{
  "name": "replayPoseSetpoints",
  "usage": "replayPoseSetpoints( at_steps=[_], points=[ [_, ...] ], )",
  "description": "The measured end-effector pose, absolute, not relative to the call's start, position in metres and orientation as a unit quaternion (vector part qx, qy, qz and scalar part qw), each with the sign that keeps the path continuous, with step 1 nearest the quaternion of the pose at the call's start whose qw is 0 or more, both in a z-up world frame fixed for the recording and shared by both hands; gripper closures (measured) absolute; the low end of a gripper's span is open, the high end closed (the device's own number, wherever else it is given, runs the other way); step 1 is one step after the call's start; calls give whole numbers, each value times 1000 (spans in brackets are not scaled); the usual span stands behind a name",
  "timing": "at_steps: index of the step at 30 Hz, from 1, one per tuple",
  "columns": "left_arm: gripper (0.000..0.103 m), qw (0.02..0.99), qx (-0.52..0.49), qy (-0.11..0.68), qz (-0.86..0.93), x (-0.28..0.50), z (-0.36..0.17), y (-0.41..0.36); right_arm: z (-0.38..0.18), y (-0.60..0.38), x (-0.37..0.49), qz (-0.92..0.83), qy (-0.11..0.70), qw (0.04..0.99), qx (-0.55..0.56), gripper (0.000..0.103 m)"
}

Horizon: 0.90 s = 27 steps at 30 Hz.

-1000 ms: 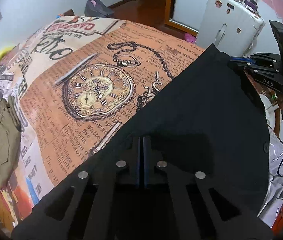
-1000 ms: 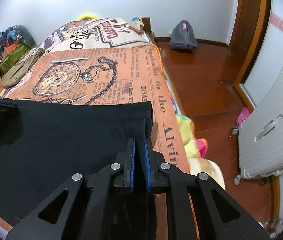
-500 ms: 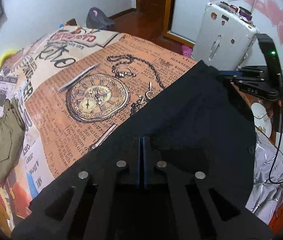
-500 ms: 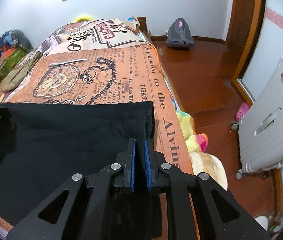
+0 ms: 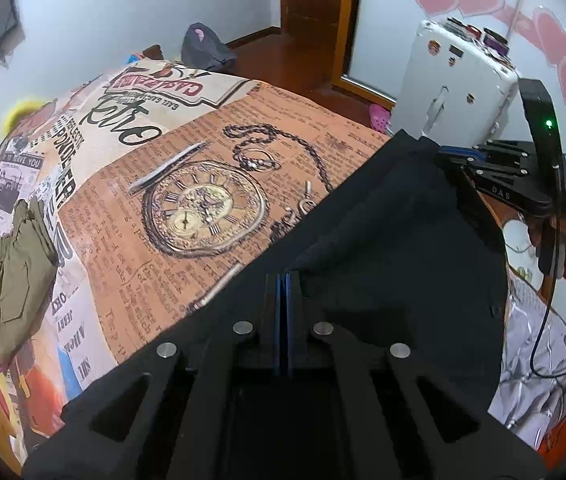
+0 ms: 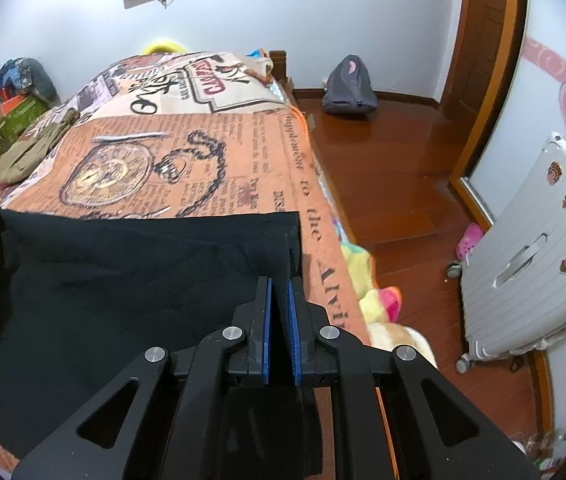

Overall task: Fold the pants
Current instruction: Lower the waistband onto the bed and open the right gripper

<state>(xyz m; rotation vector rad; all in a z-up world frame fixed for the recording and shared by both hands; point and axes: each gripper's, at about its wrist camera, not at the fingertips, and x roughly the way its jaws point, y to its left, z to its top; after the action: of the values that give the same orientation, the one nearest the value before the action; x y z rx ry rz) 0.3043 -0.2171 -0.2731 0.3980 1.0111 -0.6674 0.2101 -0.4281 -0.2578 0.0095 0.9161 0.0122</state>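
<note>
Black pants hang stretched between my two grippers above the near end of a bed with a newspaper-and-pocket-watch print cover. My left gripper is shut on one upper corner of the pants. My right gripper is shut on the other corner, with a fold of cloth between its blue pads. In the left wrist view the right gripper holds the far corner. The pants also fill the lower left of the right wrist view.
An olive garment lies at the bed's left edge. A white suitcase stands on the wooden floor right of the bed. A grey backpack sits by the far wall. Soft toys lie beside the bed.
Both grippers have lifted the pants higher and pulled them tauter. More of the bed cover shows beyond the cloth's top edge.
</note>
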Motion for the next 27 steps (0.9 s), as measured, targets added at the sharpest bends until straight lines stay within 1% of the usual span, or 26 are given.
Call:
replayPoseSetpoints(
  at_steps=[7, 14, 16, 17, 18, 19, 20, 21, 27],
  points=[
    [102, 802, 182, 481, -305, 315, -280, -219, -259, -430, 223, -7, 425, 905, 3, 98],
    [102, 799, 179, 481, -313, 312, -282, -216, -266, -431, 227, 37, 455, 889, 29, 97],
    [102, 802, 178, 472, -319, 307, -276, -214, -269, -429, 229, 40, 465, 884, 19, 94],
    [102, 804, 178, 468, -321, 303, -272, -212, -270, -429, 230, 43, 467, 883, 17, 90],
    [102, 805, 178, 464, -324, 300, -269, -210, -272, -429, 231, 49, 471, 881, 16, 83],
    [102, 807, 179, 459, -326, 296, -265, -209, -273, -429, 232, 55, 475, 878, 16, 79],
    [102, 807, 181, 456, -328, 293, -262, -208, -274, -429, 233, 59, 478, 876, 18, 72],
    [102, 808, 184, 454, -328, 290, -260, -208, -274, -430, 234, 64, 478, 876, 22, 68],
    [102, 805, 206, 449, -329, 280, -260, -209, -280, -428, 242, 103, 500, 860, 31, 66]
  ],
)
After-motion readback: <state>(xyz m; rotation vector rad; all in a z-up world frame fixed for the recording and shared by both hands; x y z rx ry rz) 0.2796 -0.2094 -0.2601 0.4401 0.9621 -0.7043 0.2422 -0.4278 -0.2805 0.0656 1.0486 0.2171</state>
